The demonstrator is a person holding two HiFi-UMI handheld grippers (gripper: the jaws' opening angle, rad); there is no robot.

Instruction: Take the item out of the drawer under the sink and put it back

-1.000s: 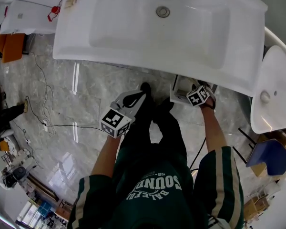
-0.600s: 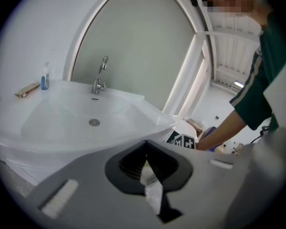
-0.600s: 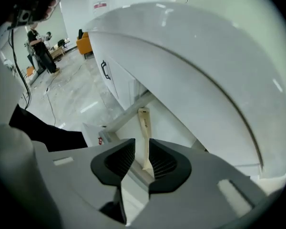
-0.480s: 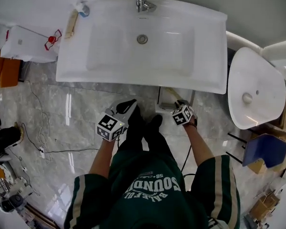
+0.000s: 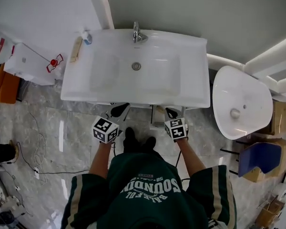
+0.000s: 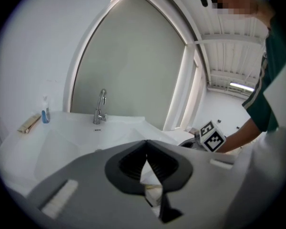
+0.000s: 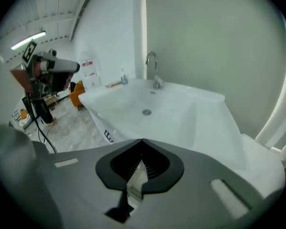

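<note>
The white sink [image 5: 136, 66] fills the upper middle of the head view, its tap [image 5: 137, 32] at the back. Below its front edge a pale piece of the drawer [image 5: 157, 116] shows between my two grippers. I cannot make out the item. My left gripper [image 5: 120, 109] is at the sink's front edge, left of the drawer, shut and empty; its tips [image 6: 146, 144] meet above the basin [image 6: 86, 137]. My right gripper [image 5: 170, 112] hangs just right of the drawer. Its jaws [image 7: 142, 144] have just been closing and now stand shut with nothing between them.
A second white basin [image 5: 238, 104] stands at the right, with a blue chair [image 5: 260, 159] below it. A small bottle [image 5: 87, 36] and a wooden brush [image 5: 77, 49] lie on the sink's left rim. A white box [image 5: 31, 63] and a floor cable [image 5: 43, 171] are at the left.
Both grippers have risen from low by the open drawer to the sink's front edge. The view has pulled back, so the whole sink and the wall behind it show.
</note>
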